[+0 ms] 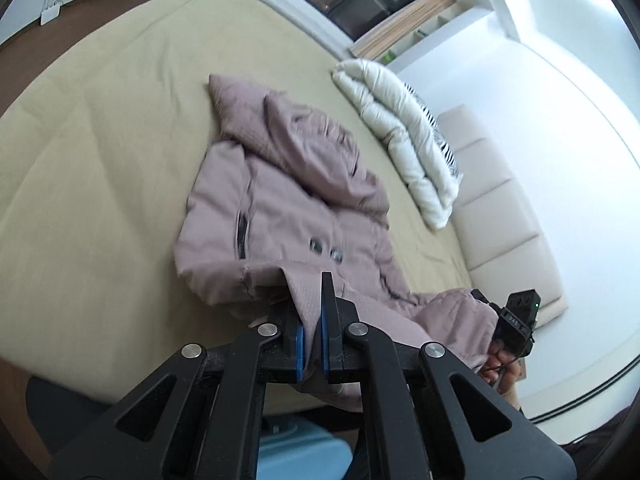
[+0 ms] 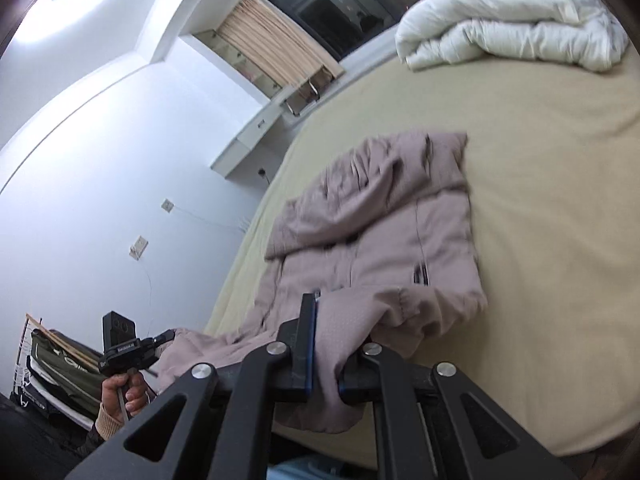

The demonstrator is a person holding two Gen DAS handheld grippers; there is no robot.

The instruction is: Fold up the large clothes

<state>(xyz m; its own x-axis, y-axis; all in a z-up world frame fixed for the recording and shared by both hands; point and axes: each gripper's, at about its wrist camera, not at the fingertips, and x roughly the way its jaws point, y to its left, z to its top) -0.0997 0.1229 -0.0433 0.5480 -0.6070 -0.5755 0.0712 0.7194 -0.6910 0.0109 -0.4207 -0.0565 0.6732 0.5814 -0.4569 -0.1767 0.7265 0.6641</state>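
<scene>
Left hand-held gripper (image 1: 311,320): nearest the lens, jaws closed to a narrow gap on a fold of the mauve padded coat (image 1: 280,208), apparently its hem edge. Right hand-held gripper (image 2: 320,344): likewise clamped on the same near edge, fabric bunched between the blue pads and hanging over the bed's near side.

Coat lies on the bed (image 1: 100,160), sheet tan. From both grippers the body runs off toward 12 o'clock; hood and collar at the far end, buttons and pocket slit face up. Long axis thus points away from the holder, hem near, hood far.

In the left view the right gripper sits at about 3 o'clock, near; in the right view the left one sits at 9 o'clock. Neither looks closer to the hood.

White folded duvet (image 1: 404,136) lies at 1 o'clock, well apart from the coat.

Judgement: next fold likely carries hem toward hood, along the long axis.
</scene>
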